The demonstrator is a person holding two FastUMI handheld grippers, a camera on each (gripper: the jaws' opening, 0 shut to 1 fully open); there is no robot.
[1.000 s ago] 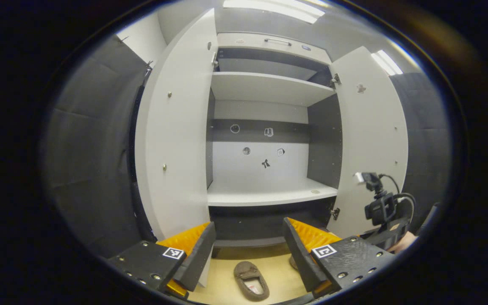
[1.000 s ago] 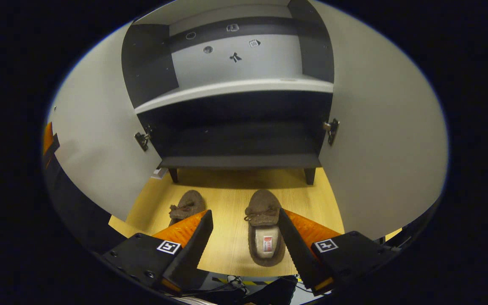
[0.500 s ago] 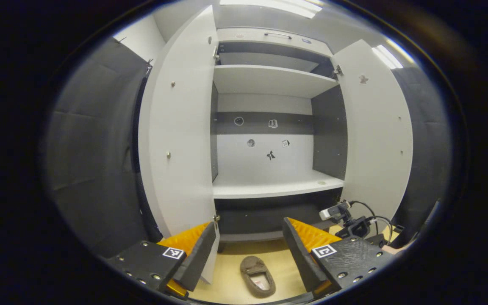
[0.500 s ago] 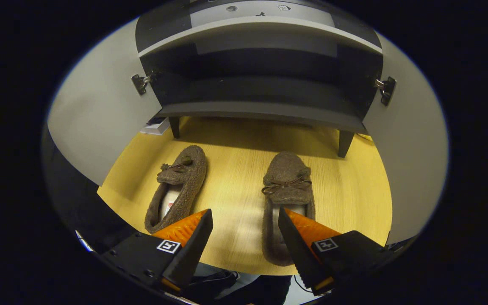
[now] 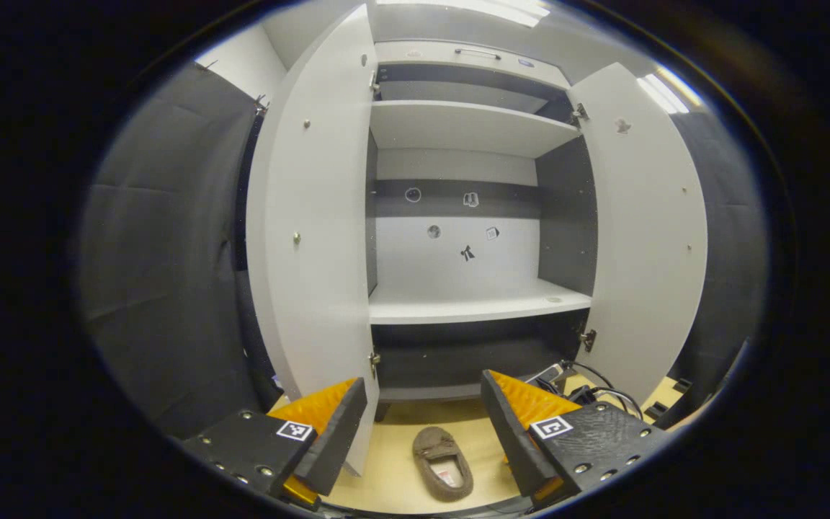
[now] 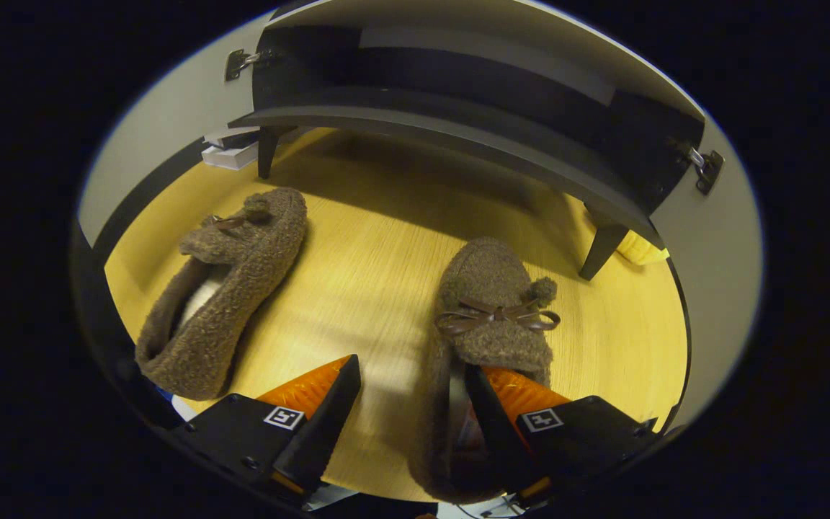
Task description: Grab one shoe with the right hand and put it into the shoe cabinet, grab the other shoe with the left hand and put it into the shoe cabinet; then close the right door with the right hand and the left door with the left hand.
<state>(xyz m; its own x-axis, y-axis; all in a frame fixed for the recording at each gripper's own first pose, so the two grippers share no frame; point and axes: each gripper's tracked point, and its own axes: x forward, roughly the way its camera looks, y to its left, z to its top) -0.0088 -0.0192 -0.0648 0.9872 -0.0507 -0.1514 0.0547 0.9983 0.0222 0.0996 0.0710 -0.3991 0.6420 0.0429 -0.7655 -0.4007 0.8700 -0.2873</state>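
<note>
Two brown fuzzy slippers lie on the wooden floor in front of the open shoe cabinet (image 6: 422,122). In the right gripper view, the right slipper (image 6: 494,310) points its toe at the cabinet, and the left slipper (image 6: 235,267) lies apart from it. My right gripper (image 6: 411,389) is open, low over the right slipper's heel end. One finger reaches into the slipper's opening and the other stands outside its side wall. My left gripper (image 5: 422,425) is open and holds nothing, facing the cabinet (image 5: 472,310) above a slipper (image 5: 444,465).
Both cabinet doors stand wide open, the left door (image 5: 307,238) and the right door (image 5: 645,238). Pale shelves sit inside. Cables (image 5: 591,386) of the other gripper lie near the right door's foot. A cabinet leg (image 6: 602,249) and a yellow object (image 6: 642,249) are near the right slipper.
My right gripper has dropped and moved forward onto the right slipper, so one finger is now inside its opening. My left gripper has barely shifted and stays open.
</note>
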